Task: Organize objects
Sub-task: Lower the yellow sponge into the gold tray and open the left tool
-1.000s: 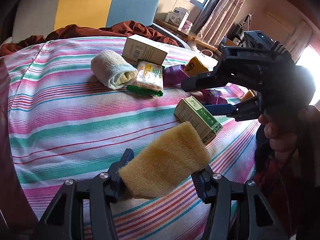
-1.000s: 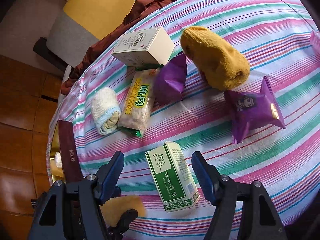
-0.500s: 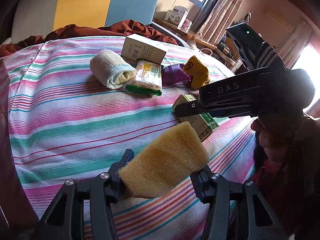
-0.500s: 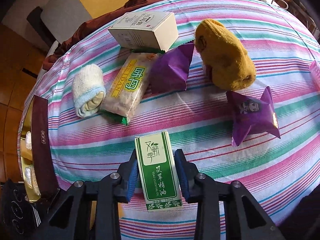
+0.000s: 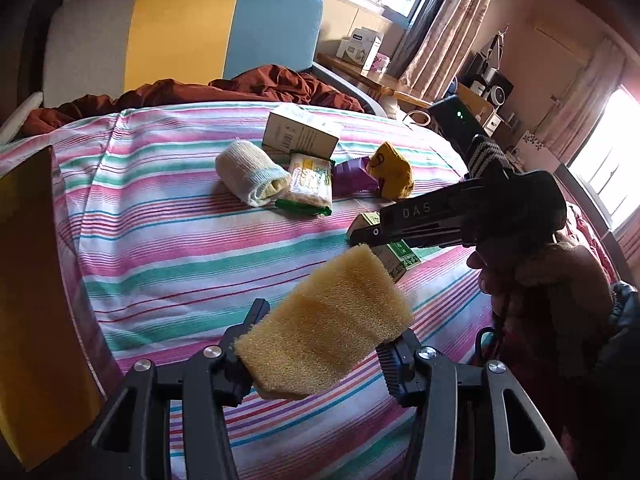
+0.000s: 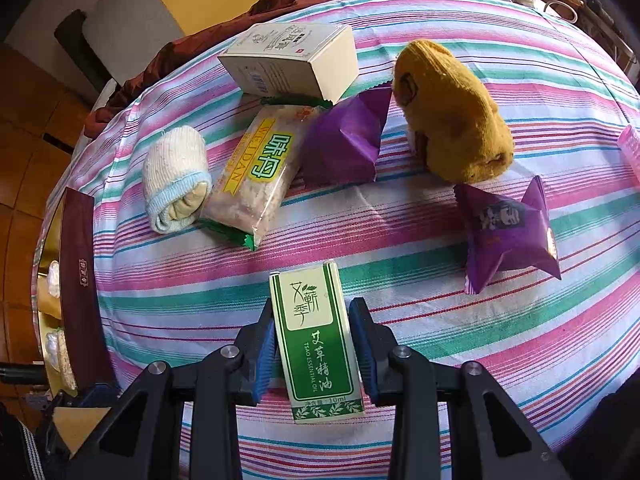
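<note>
On the striped cloth that covers the surface, lots of small things lie about. Right tool is closed on a green box; its blue pads press the box's two long sides, and the box lies flat on the cloth. I will use this green box as the marker for every place.

Left tool holds a yellow sponge tight between its pads, up above the cloth. In the left wrist view the sponge is just in front of the green box, and the right tool reaches down over that box, with a hand on its grip.

Past the green box, well apart from it, lies a long snack pack with green ends. A rolled white sock touches that pack on the side away from the box. Beyond the pack sits a cream box. A purple packet lies beside the snack pack, and a rolled yellow sock sits next to that. Another purple packet lies near the green box, off to its right in the right wrist view.
</note>
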The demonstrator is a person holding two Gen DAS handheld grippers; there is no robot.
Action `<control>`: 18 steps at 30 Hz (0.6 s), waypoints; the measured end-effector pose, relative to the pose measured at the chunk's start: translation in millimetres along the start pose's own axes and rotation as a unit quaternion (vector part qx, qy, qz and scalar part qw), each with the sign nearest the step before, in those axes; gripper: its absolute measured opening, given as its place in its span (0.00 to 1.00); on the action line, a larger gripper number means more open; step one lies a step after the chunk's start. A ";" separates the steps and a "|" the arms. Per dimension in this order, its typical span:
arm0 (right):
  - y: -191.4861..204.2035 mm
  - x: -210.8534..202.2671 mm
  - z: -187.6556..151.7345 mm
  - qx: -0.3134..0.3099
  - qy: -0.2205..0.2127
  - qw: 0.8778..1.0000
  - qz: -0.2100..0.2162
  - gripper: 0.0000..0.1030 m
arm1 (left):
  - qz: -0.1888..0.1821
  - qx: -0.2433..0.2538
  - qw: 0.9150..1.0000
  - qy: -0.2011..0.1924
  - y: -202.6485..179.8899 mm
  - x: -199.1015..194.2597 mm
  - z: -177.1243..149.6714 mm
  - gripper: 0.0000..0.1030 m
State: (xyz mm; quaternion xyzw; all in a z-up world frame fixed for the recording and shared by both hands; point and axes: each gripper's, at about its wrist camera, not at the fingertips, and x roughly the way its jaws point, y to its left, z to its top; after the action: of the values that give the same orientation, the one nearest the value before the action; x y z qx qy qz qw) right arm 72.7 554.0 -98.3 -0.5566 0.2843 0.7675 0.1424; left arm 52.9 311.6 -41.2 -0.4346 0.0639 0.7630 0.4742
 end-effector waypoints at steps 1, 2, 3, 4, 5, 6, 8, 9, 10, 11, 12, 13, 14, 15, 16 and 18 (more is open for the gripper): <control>2.9 0.1 0.8 -0.003 0.001 1.000 -0.004 0.34 | 0.002 -0.003 1.000 -0.003 3.0 -4.2 1.3 0.50; 3.8 0.4 0.6 -0.005 0.001 1.000 -0.007 0.34 | 0.004 -0.006 1.000 -0.007 6.5 -10.6 2.5 0.50; 4.7 0.5 0.3 -0.007 0.001 1.000 -0.010 0.34 | 0.007 -0.009 1.000 -0.012 10.6 -17.2 4.4 0.50; 5.2 0.3 0.0 -0.008 0.001 1.000 -0.012 0.34 | 0.010 -0.015 1.000 -0.017 15.9 -25.4 6.2 0.50; 5.9 0.2 -0.3 -0.010 0.000 1.000 -0.014 0.34 | 0.014 -0.021 0.999 -0.022 21.8 -33.6 8.2 0.50; 6.6 0.2 -0.6 -0.011 0.000 1.000 -0.016 0.34 | 0.020 -0.029 0.999 -0.028 29.6 -41.4 10.4 0.51; 8.5 0.5 -1.2 -0.014 0.000 1.000 -0.021 0.34 | 0.035 -0.048 0.997 -0.041 48.4 -57.8 15.8 0.51; 9.5 0.3 -1.6 -0.016 0.000 1.000 -0.023 0.34 | 0.048 -0.056 0.996 -0.048 59.2 -65.7 18.5 0.51; 10.9 -0.1 -2.1 -0.018 0.000 1.000 -0.026 0.34 | 0.066 -0.066 0.994 -0.055 71.6 -73.5 20.7 0.51; 11.6 -0.1 -2.5 -0.020 0.000 0.999 -0.028 0.34 | 0.083 -0.077 0.992 -0.062 84.6 -80.6 21.7 0.52; 12.2 -0.2 -2.8 -0.021 0.000 0.999 -0.030 0.34 | 0.097 -0.090 0.989 -0.066 99.1 -87.4 22.2 0.52; 12.8 -0.2 -3.1 -0.023 0.000 0.999 -0.033 0.34 | 0.113 -0.105 0.986 -0.068 115.7 -93.1 21.8 0.52; 13.2 -0.3 -3.4 -0.025 0.000 0.999 -0.034 0.34 | 0.131 -0.117 0.982 -0.069 131.2 -98.4 20.8 0.52; 13.5 -0.5 -3.7 -0.026 0.000 0.999 -0.036 0.34 | 0.151 -0.127 0.978 -0.069 146.9 -102.6 18.8 0.52; 13.7 -0.7 -4.0 -0.027 0.000 0.999 -0.037 0.34 | 0.169 -0.136 0.974 -0.066 162.1 -106.4 16.0 0.52; 13.9 -1.1 -4.5 -0.028 0.000 0.999 -0.039 0.34 | 0.195 -0.151 0.967 -0.059 190.1 -111.6 11.7 0.52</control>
State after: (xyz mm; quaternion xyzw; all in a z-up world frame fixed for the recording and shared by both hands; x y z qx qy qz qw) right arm 69.1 540.3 -94.4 -0.5708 0.2408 0.7692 0.1567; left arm -83.0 139.9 -13.1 -0.4348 0.0033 0.8658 0.2476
